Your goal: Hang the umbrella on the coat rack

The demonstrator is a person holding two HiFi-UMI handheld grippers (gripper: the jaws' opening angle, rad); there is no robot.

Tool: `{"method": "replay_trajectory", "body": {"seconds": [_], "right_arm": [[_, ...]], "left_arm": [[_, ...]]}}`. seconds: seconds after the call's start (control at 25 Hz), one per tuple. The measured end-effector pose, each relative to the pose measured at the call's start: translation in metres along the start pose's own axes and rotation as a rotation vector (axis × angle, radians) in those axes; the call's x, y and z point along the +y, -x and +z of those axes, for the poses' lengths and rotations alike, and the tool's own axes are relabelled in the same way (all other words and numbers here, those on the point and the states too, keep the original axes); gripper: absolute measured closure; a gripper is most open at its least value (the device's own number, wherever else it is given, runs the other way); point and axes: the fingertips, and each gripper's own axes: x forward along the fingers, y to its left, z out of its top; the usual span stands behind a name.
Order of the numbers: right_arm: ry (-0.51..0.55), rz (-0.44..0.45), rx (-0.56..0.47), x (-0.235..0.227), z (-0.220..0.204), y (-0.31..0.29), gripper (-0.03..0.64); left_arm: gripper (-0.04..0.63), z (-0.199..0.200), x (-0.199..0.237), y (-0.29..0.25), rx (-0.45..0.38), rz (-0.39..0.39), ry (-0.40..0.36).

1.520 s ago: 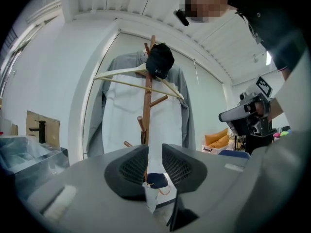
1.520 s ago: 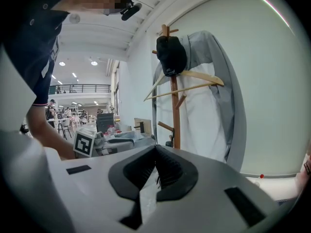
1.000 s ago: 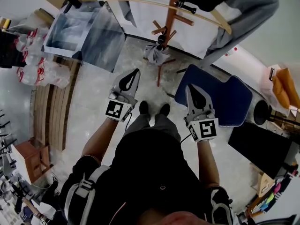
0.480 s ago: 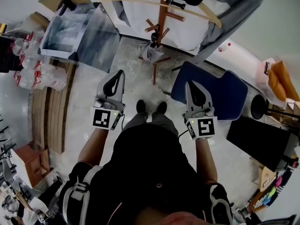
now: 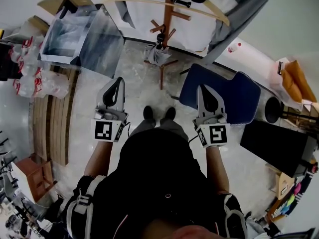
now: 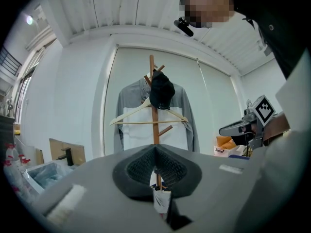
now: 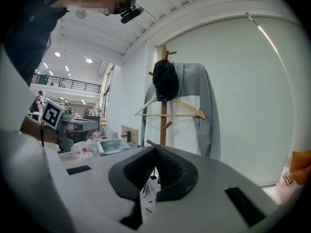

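Left tongs (image 5: 119, 80): shut tight, holding nothing.
Right tongs (image 5: 202, 88): shut tight, holding nothing.
Umbrella (image 5: 156, 54): grey, folded, hanging low on the coat rack (image 5: 166, 21), far from both tongs.
On the rack too: grey shirt (image 6: 130, 111), dark cap (image 6: 161, 92).

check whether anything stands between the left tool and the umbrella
Nothing visible does. Only bare floor lies between the left tool and the umbrella at the coat rack; the blue chair stands off to the right.
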Motion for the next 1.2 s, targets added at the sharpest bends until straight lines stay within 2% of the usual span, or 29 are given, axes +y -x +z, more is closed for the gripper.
{"method": "replay_trajectory", "body": {"seconds": [0.28,0.48,0.76,1.2], "right_arm": [[0.016,-0.032,0.058,-0.0035,-0.0065,0.0081,0.617],[0.033,-0.046,0.012,-0.0053,-0.002,0.0063,0.617],[0.048,-0.027,0.051,-0.0019,-0.0008,0.0063,0.617],[0.06,-0.027,0.056,-0.0032,0.0029,0.0055,0.617]], "left_arm": [[0.597,0.0052,0.0047,0.0044,-0.022,0.036,0.006],[0.597,0.0064,0.0033,0.0041,-0.033,0.043,0.008],[0.597,-0.0028,0.0004,0.0057,-0.01,0.031,-0.019],[0.597,0.0033,-0.0026,0.0027,-0.025,0.026,0.002]]}}
